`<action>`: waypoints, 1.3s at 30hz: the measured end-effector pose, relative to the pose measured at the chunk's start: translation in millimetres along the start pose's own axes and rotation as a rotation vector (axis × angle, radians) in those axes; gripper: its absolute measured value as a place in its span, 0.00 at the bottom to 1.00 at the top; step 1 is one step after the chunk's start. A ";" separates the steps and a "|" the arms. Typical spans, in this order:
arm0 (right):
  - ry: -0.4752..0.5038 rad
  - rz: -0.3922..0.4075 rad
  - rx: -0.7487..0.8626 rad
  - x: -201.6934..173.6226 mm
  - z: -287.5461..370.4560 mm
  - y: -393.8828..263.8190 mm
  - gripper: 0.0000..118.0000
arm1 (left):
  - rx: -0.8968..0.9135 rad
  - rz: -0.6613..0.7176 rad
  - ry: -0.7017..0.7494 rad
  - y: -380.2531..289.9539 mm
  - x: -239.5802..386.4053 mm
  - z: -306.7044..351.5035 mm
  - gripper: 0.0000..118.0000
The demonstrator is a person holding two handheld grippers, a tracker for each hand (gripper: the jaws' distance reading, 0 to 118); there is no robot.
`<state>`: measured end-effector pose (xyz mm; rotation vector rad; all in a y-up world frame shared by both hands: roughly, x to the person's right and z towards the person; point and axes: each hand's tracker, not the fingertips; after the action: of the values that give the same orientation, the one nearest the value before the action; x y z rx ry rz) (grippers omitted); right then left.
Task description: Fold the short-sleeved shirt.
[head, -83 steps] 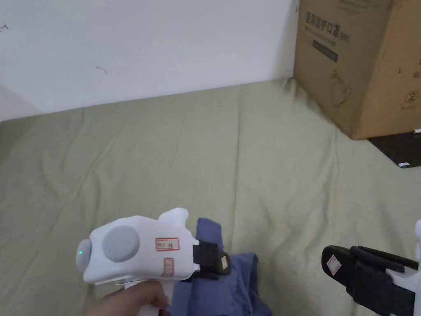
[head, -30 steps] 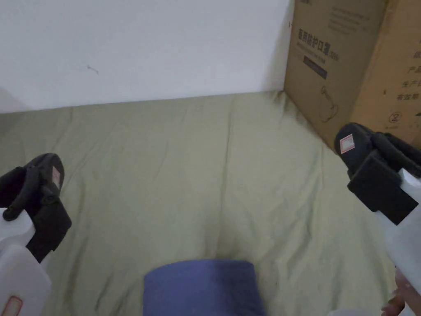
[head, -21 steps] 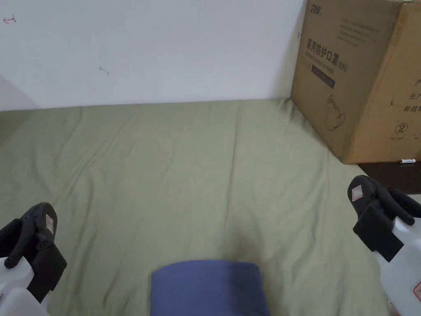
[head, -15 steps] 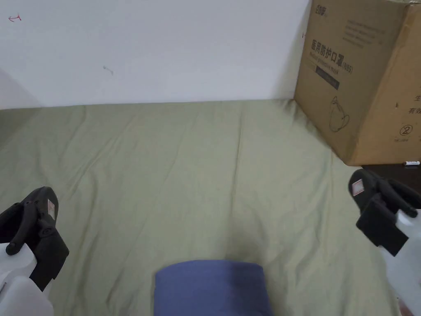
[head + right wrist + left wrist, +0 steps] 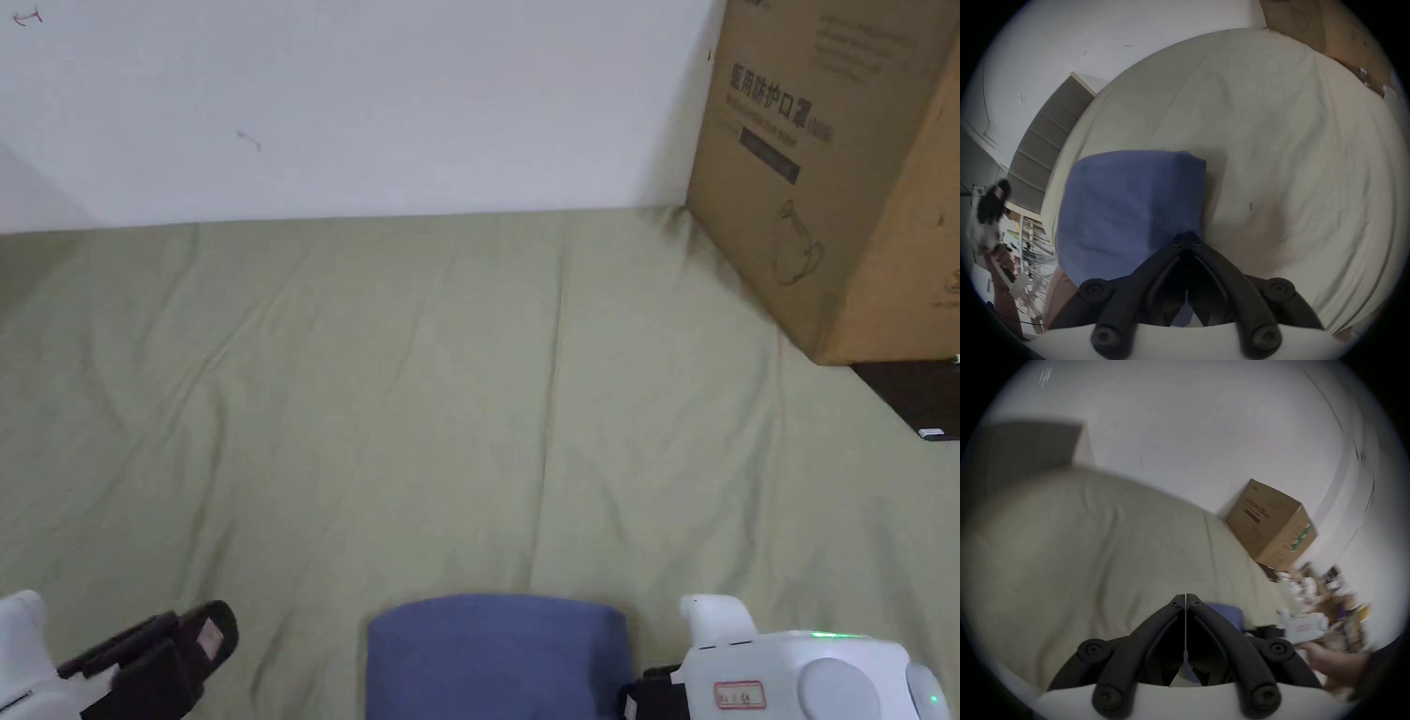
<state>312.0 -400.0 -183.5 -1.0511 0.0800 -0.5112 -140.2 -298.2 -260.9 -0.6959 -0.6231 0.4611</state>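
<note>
The blue shirt (image 5: 497, 656) lies folded into a compact rectangle at the near edge of the green sheet (image 5: 422, 375). In the right gripper view the same shirt (image 5: 1128, 202) lies flat under and left of my right gripper (image 5: 1186, 237). Its jaws are shut, with the tips at the shirt's right edge; I cannot tell whether any cloth is pinched. In the head view the right gripper (image 5: 647, 698) points left at the shirt's right side. My left gripper (image 5: 211, 637) hovers low at the bottom left, apart from the shirt. In its own view the left gripper (image 5: 1186, 597) is shut on nothing.
A large cardboard box (image 5: 834, 169) stands at the back right against the white wall. A dark flat object (image 5: 914, 398) lies beside it at the bed's right edge. The sheet is wrinkled and bare beyond the shirt.
Both grippers have dropped from raised positions at the sides. The right one swung in to the shirt's right edge, pointing left. The left one sank to the bottom left corner.
</note>
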 end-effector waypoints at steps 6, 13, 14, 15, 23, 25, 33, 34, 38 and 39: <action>0.001 0.041 0.000 2.3 3.9 -2.9 0.00 | -0.390 0.422 -0.382 -27.2 -98.0 -82.1 0.97; 0.024 -0.014 0.006 6.2 4.5 -4.6 0.00 | -0.474 0.484 -0.645 -56.5 -82.0 -168.6 1.00; 0.024 -0.014 0.005 6.2 4.1 -4.3 0.00 | -0.512 0.494 -0.702 -60.3 -71.9 -183.2 1.00; 0.024 -0.013 0.004 6.2 3.9 -4.3 0.00 | -0.546 0.509 -0.710 -65.5 -64.1 -196.8 1.00; 0.065 -0.065 0.017 15.1 0.8 -8.5 0.00 | -0.564 0.411 -0.441 -81.7 -87.2 -212.2 0.14; 0.069 -0.091 0.024 17.4 1.1 -11.0 0.00 | -0.568 0.344 -0.457 -71.1 -65.5 -210.1 0.14; 0.007 0.025 0.119 -17.9 46.8 -5.9 0.00 | -0.488 0.086 -0.409 19.2 -13.9 -132.0 0.15; 0.016 0.044 0.140 -26.5 57.9 -5.6 0.00 | -0.484 0.033 -0.381 38.4 -17.2 -117.5 0.15; 0.023 0.106 0.194 -58.8 93.8 -8.2 0.00 | -0.536 -0.055 -0.200 109.5 -65.1 -64.0 0.15; 0.014 0.126 0.205 -67.0 100.4 -9.2 0.00 | -0.552 -0.085 -0.130 124.9 -82.5 -51.9 0.15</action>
<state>280.0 -293.0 -136.8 -0.8365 0.1035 -0.4038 -188.7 -284.0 -411.1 -1.1632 -0.9129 0.2534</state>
